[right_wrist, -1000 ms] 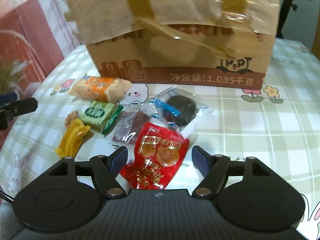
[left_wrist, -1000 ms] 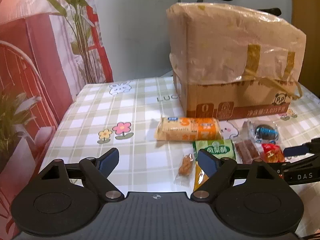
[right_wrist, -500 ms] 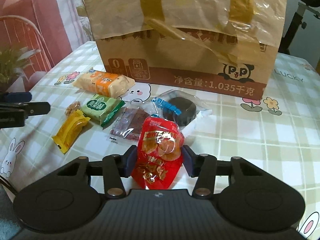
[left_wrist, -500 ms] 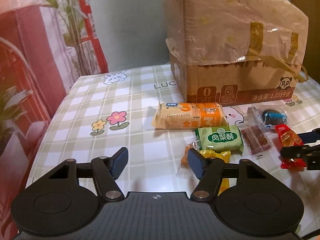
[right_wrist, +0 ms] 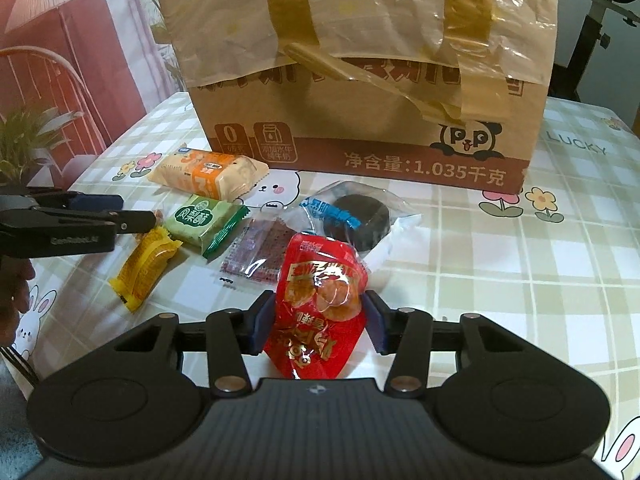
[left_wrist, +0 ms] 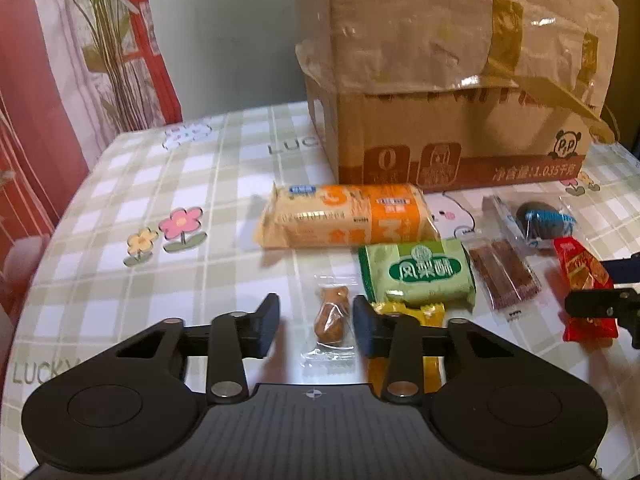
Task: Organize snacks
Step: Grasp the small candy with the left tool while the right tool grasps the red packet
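While our right gripper [right_wrist: 320, 320] pinches the red snack packet [right_wrist: 320, 300] between its fingers, lifted just ahead of it, our left gripper [left_wrist: 316, 326] is spread. Between the left fingers lies a small clear-wrapped brown snack [left_wrist: 330, 318] on the checked tablecloth [left_wrist: 160, 280].

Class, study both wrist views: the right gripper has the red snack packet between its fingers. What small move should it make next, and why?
Probably lift the red packet straight up. The right gripper is shut on it, while the dark cookie pack and brown bar lie close behind, so rising first should avoid dragging them. The left gripper is open around a small brown candy.
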The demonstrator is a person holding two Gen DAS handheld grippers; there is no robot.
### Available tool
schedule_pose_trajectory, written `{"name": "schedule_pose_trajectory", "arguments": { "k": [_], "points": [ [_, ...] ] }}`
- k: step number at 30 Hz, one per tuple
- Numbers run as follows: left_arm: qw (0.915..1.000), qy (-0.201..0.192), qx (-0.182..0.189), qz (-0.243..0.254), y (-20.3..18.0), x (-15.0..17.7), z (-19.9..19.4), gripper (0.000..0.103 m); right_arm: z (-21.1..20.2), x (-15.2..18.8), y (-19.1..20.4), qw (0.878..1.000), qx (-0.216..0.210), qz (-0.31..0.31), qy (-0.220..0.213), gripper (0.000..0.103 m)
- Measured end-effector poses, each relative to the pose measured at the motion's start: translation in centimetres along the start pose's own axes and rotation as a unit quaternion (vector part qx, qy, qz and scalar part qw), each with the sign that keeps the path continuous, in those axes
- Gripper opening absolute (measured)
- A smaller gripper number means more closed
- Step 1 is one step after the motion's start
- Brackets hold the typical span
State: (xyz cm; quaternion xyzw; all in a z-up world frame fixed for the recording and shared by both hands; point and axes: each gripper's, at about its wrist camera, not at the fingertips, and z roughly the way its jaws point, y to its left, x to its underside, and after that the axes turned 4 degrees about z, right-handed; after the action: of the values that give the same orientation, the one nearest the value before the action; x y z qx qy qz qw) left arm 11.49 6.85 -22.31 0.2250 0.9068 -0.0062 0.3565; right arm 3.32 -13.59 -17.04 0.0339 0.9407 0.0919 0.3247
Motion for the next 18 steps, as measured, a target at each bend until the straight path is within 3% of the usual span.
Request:
{"name": "schedule_pose_trajectory", "arguments": {
  "k": [4, 6, 18],
  "points": [
    [1.0, -0.004, -0.004, 0.002, -0.1, 0.3, 0.0, 0.038, -0.1, 0.1, -0.2, 1.0, -0.005, 0.007, -0.002, 0.049],
    [1.0, -0.007, -0.002, 0.003, -0.2, 0.3, 0.0, 0.019, -0.2, 0.2, -0.2, 1.0, -0.006, 0.009, -0.004, 0.049],
    [0.9977, -0.031, -0.017, -0.057, 0.2, 0.3, -3.9, 0.019, -1.5, 0.6, -0.8, 1.0, -0.018, 0.023, -0.009, 0.047]
  ]
}}
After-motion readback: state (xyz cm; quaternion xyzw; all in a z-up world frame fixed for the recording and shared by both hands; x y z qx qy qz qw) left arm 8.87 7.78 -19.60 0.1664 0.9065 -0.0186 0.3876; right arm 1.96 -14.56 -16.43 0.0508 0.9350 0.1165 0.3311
